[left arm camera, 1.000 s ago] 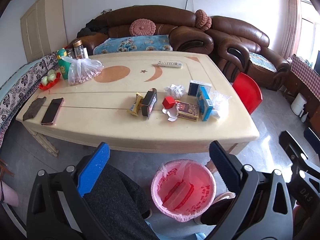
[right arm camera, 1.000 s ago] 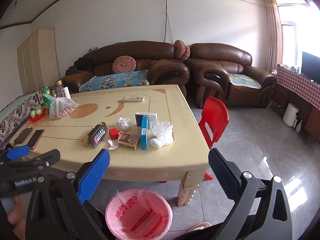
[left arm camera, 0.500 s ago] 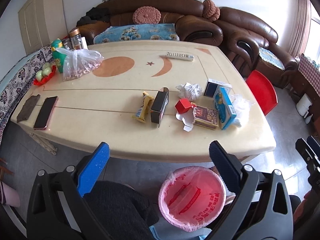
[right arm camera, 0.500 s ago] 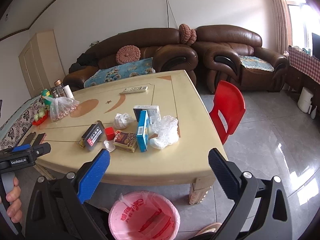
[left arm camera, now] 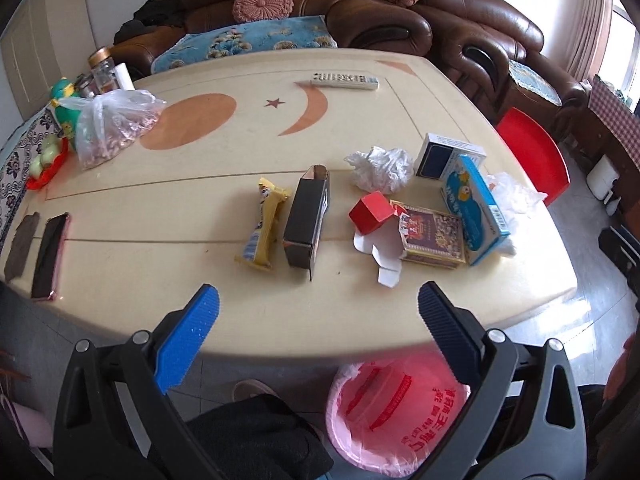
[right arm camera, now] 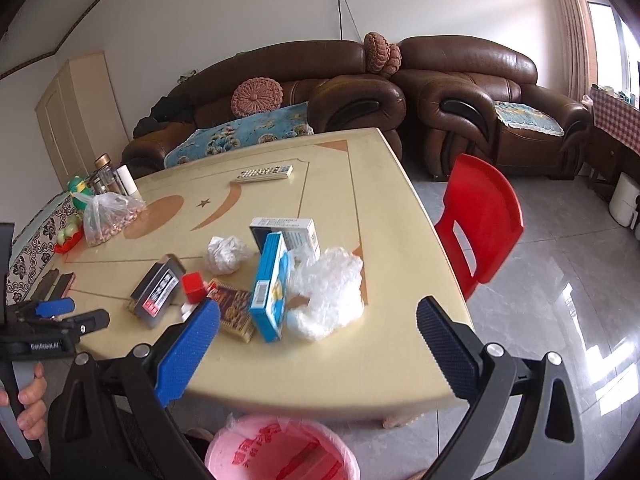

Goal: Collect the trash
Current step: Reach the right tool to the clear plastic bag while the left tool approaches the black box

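Note:
Trash lies in a cluster on the cream table [left arm camera: 160, 272]: a yellow snack wrapper [left arm camera: 264, 226], a black carton [left arm camera: 308, 216], a red box [left arm camera: 371, 213], crumpled white paper [left arm camera: 380, 169], a patterned box [left arm camera: 434, 234], a blue box [left arm camera: 474, 208] and clear plastic wrap [right arm camera: 326, 300]. Below the table's near edge stands a bin with a pink bag [left arm camera: 396, 408]. My left gripper [left arm camera: 318, 334] hovers open over the near edge, in front of the black carton. My right gripper [right arm camera: 318, 350] is open and empty near the blue box [right arm camera: 270, 286] and the wrap.
A remote [left arm camera: 345, 80], a bag of nuts [left arm camera: 112, 128], a jar [left arm camera: 102, 70], a fruit dish [left arm camera: 44, 160], a phone [left arm camera: 50, 256] and a dark case [left arm camera: 22, 246] also sit on the table. A red chair [right arm camera: 480, 220] stands at its right; brown sofas [right arm camera: 460, 92] behind.
Both grippers have moved forward and up toward the table, so the trash looks larger and nearer. Both stay open and empty.

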Demonstrator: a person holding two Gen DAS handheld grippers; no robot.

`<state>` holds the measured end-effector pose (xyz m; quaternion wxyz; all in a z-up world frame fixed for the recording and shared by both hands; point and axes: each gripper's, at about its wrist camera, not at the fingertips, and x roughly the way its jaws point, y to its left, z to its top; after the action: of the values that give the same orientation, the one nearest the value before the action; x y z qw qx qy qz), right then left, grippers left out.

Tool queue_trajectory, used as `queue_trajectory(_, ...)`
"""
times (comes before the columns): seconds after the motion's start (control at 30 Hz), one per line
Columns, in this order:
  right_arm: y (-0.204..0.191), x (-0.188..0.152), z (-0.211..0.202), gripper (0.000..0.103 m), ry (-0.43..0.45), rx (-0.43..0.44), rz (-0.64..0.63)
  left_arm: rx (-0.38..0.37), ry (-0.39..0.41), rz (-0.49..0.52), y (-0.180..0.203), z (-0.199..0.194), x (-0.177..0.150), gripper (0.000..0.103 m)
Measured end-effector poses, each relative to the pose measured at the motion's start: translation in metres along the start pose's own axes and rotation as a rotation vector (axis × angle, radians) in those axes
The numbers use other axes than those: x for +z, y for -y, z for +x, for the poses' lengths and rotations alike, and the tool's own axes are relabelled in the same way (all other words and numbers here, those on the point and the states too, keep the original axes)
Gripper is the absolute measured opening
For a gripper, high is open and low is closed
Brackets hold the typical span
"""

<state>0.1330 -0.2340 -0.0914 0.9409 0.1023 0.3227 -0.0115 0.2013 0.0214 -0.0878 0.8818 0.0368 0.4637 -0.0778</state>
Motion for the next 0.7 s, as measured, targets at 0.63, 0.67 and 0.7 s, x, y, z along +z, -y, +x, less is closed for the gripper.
queue_trajectory(0.63,0.017,0.003,0.116,0.097,-0.127,0.042,-0.014,-0.024,-0.097,0.003,-0.011,0.094,0.034,0.098)
queue_trajectory(0.67,0.018,0.003,0.119,0.097,-0.127,0.039,-0.017,-0.032,-0.110,-0.004,-0.013,0.100,0.034,0.098)
queue_trajectory(0.7,0.018,0.002,0.121,0.097,-0.127,0.035,-0.022,-0.034,-0.116,-0.008,-0.014,0.102,0.033,0.098)
